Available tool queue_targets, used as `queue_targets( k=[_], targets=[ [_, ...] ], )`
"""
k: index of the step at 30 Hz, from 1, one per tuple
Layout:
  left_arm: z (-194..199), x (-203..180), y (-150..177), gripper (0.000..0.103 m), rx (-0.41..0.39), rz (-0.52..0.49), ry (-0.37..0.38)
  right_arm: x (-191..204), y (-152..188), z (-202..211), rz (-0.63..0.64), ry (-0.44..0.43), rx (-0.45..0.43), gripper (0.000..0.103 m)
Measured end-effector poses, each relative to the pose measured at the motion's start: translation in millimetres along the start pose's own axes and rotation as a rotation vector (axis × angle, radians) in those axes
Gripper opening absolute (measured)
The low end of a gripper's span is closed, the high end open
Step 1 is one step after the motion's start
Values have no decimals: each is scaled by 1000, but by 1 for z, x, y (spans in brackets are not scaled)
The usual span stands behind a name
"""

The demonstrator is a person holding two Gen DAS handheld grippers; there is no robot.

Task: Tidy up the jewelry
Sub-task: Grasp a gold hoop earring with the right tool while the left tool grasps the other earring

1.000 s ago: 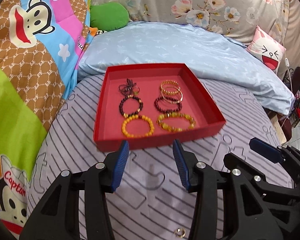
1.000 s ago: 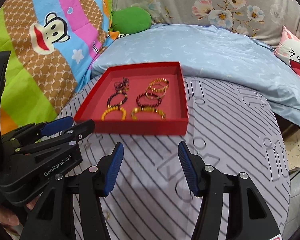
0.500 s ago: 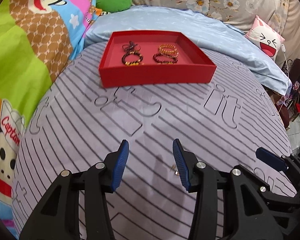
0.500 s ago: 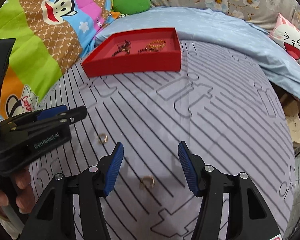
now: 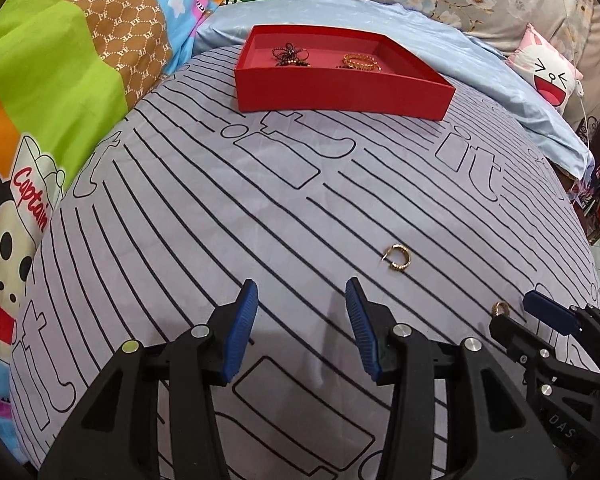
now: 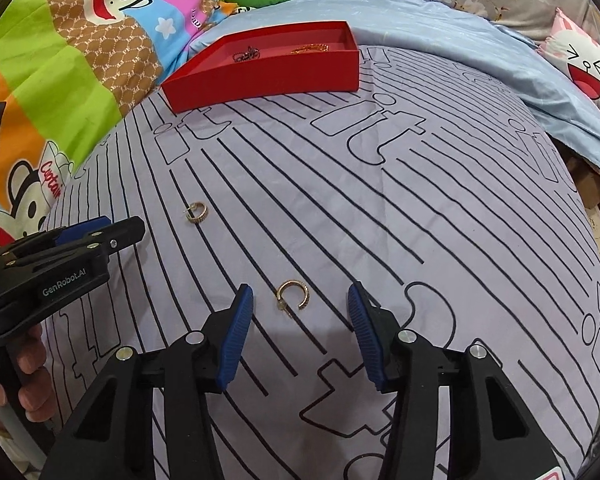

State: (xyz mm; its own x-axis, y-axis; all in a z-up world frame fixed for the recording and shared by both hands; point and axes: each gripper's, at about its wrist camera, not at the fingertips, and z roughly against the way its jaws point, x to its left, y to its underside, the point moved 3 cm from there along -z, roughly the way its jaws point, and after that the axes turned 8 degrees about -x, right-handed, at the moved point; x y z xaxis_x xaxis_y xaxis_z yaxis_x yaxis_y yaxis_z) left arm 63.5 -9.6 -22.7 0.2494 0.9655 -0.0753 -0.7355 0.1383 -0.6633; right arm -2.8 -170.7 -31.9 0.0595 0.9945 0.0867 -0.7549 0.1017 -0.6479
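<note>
Both grippers have pulled back from the red tray (image 5: 340,88) since a second ago; it now sits far up the striped bedsheet (image 5: 220,220), and two small gold earrings have come into view well short of it. The right gripper (image 6: 300,328) stands wide open, holding nothing, with one open gold hoop (image 6: 293,300) lying on the sheet just ahead between its blue pads (image 6: 236,332). The left gripper (image 5: 302,324) is also open and empty; the other earring (image 5: 398,257) lies ahead of it and to its right, nearer the tray than the first.

Inside the tray, a dark beaded piece (image 5: 290,54) and gold bangles (image 5: 360,61) show above the near wall; whatever else is in there is probably hidden behind that wall. So the bracelets look sorted already, and the two earrings are what remains.

Readable writing: "GenRobot.AI" on the left gripper's body in the right view, "it" printed on the sheet, and "Captain" on the cartoon blanket (image 5: 32,196) left of the tray.
</note>
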Motion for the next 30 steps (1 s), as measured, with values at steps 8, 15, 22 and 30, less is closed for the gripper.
queue_targets(
  k=[8,15,22,30],
  targets=[
    [0,-3,3,44,8,-2,0,0,1,-2,19,14,-11,36],
    [-2,-7,3,43,13,-16,7,0,1,-2,36,22,-17,16],
    [-4,-16,1,44,16,-24,30,-3,-1,-1,12,11,-16,16],
    [-11,-37,-4,47,20,-55,67,-11,-10,1,-19,8,-27,16]
  ],
)
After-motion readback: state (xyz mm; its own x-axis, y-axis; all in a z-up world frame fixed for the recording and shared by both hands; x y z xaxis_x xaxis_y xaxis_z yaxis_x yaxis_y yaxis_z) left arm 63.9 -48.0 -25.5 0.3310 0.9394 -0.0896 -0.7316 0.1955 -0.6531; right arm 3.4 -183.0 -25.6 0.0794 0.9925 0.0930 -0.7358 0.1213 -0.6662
